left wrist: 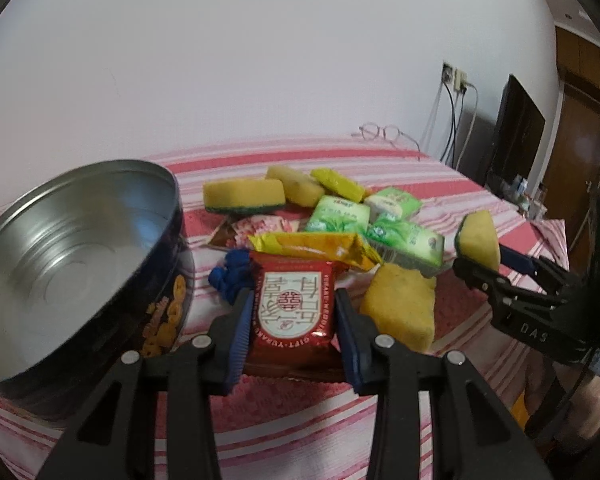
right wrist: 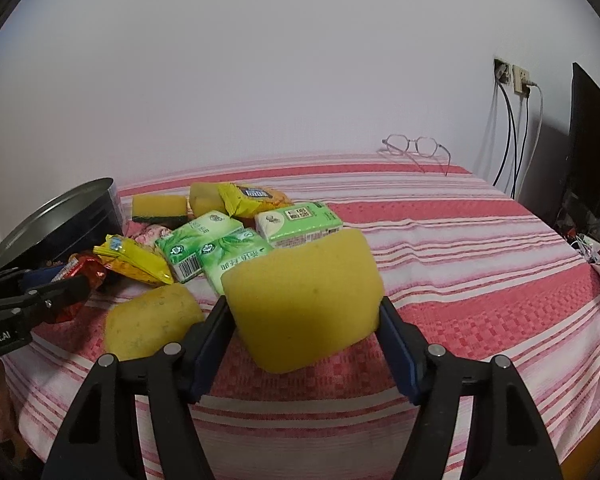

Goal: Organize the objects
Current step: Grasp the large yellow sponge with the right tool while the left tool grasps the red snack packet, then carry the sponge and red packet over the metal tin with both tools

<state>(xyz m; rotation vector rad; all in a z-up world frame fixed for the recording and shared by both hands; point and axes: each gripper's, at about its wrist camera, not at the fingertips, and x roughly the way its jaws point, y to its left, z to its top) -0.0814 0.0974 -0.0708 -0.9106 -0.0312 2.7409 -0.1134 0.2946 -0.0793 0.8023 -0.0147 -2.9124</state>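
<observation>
Left wrist view: left gripper [left wrist: 293, 322] is clamping the red packet [left wrist: 291, 312] beside the tin [left wrist: 76, 248]; right gripper [right wrist: 304, 322] is squeezing a yellow sponge [right wrist: 304, 300] farther from the tin.

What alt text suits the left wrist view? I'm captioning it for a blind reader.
The left gripper is shut on a red snack packet above a pink striped cloth, beside an open empty tin. Sponges, green tissue packs and snacks lie behind; the right gripper holds a yellow sponge.
</observation>
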